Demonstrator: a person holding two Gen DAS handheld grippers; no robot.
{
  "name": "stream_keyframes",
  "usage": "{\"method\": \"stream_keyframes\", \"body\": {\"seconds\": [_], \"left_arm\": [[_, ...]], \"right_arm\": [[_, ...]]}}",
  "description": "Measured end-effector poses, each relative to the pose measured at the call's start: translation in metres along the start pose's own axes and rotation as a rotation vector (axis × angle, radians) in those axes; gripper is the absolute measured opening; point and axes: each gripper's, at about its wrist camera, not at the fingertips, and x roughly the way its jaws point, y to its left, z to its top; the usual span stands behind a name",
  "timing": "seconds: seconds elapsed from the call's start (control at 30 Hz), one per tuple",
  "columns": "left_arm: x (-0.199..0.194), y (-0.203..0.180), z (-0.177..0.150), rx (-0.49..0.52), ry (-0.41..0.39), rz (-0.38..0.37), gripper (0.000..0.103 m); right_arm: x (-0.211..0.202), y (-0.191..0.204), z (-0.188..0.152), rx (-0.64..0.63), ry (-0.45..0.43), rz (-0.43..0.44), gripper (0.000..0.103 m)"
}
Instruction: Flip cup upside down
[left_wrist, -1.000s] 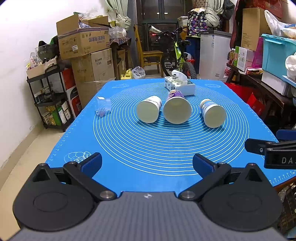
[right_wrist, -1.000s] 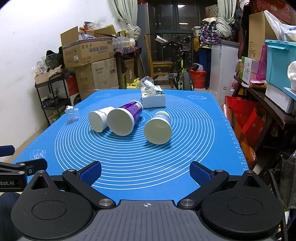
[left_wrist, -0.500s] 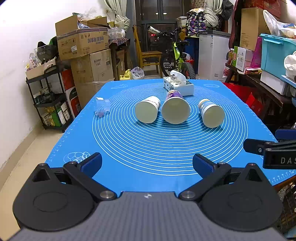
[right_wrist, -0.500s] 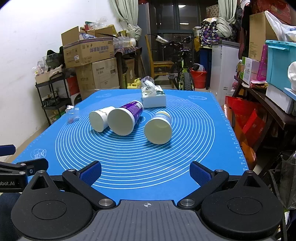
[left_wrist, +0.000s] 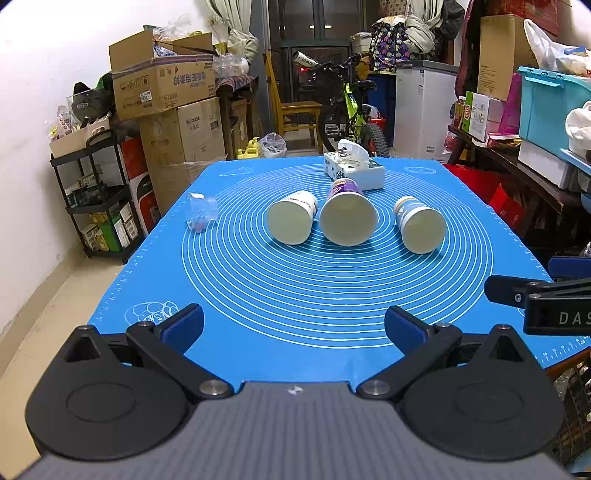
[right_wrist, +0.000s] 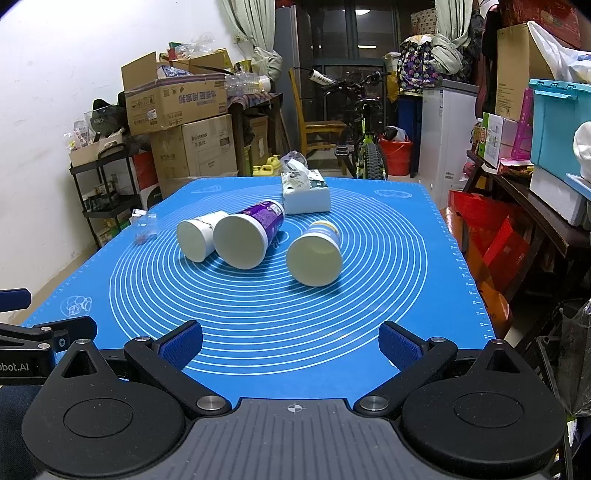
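Setting: a desk covered by a blue silicone mat printed with white concentric rings (left_wrist: 332, 295); clutter of boxes and a bicycle stands behind it.
Cups: three paper cups lie on their sides near the ring centre, mouths turned toward the cameras. On the left is a small white paper cup (left_wrist: 291, 222), in the middle a larger purple-printed paper cup (left_wrist: 348, 218), and on the right a blue-and-yellow-banded paper cup (left_wrist: 419, 224).
Spacing: the white and purple cups lie just beside each other, perhaps touching; the banded cup lies apart, which by my judgement makes it the easier one to reach from the right.
Why so laid: lying sideways, no cup is yet rim-down, so the flip is not begun.
Other things: a white tissue box (left_wrist: 354, 170) sits just behind the purple cup; a small clear plastic bag (left_wrist: 201, 213) lies near the mat's left edge.
Left gripper (left_wrist: 294, 325): jaws spread wide, empty, held low at the near edge of the desk and pointing level toward the cups, well short of them.
Right gripper (right_wrist: 290, 341): jaws likewise wide apart and holding nothing, level, at the near edge, aimed roughly between the purple and banded cups.
Next move, as a guess: one gripper must advance and close across a cup's wall, then turn it so the rim meets the mat.
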Motion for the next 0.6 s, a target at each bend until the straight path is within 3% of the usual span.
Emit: {"method": "stream_keyframes", "body": {"seconds": [0.6], "left_arm": [[-0.0006, -0.0011, -0.0001, 0.003, -0.003, -0.001, 0.103]], "right_arm": [[0.0001, 0.0001, 0.0002, 0.001, 0.000, 0.001, 0.101]]}}
